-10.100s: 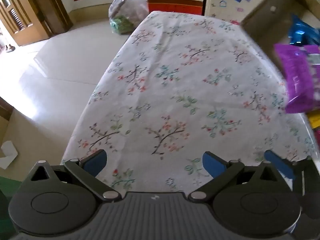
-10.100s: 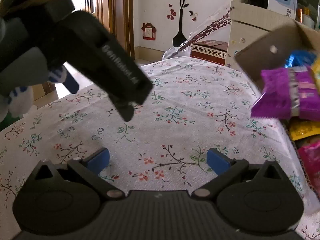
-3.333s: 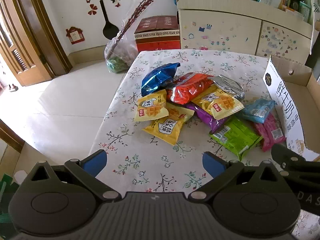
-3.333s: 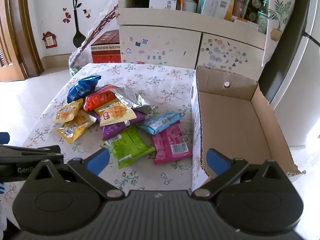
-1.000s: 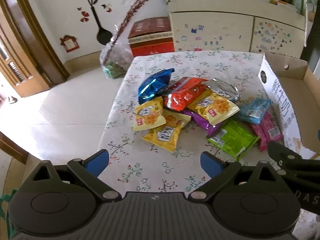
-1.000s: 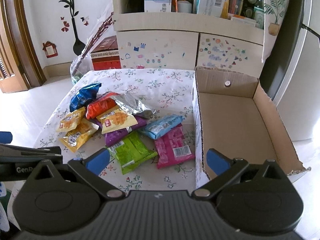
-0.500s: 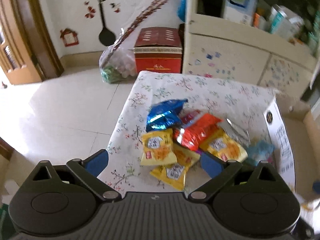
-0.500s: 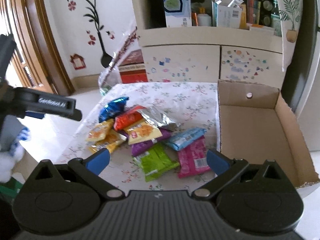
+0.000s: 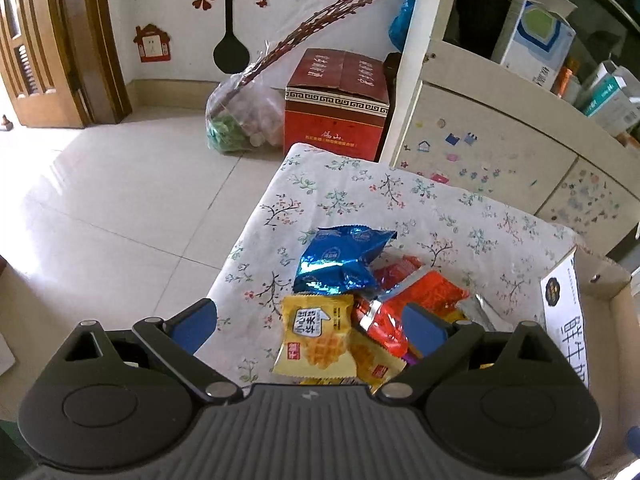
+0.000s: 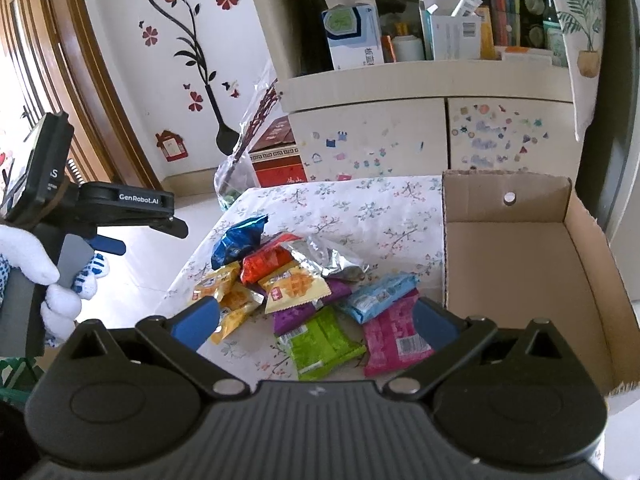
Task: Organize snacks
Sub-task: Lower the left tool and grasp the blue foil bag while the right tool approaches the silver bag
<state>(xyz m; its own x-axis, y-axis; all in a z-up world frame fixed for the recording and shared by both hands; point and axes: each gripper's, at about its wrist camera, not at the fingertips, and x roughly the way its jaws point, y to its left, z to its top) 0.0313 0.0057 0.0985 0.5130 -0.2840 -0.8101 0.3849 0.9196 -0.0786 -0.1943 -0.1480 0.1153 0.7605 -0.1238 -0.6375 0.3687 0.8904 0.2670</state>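
Both tongs, left [image 9: 308, 322] and right [image 10: 316, 318], gape empty; I'd drop squarely over the yellow packet [image 9: 314, 334] by the bench's left edge.

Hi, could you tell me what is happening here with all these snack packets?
A person holds a pair of tongs in each hand above a small flowered table. A pile of snack packets lies loose on the cloth, with an open cardboard box beside it, and nothing shows inside the box. Both the left tongs and the right tongs are open and hold nothing, so sorting has not begun.
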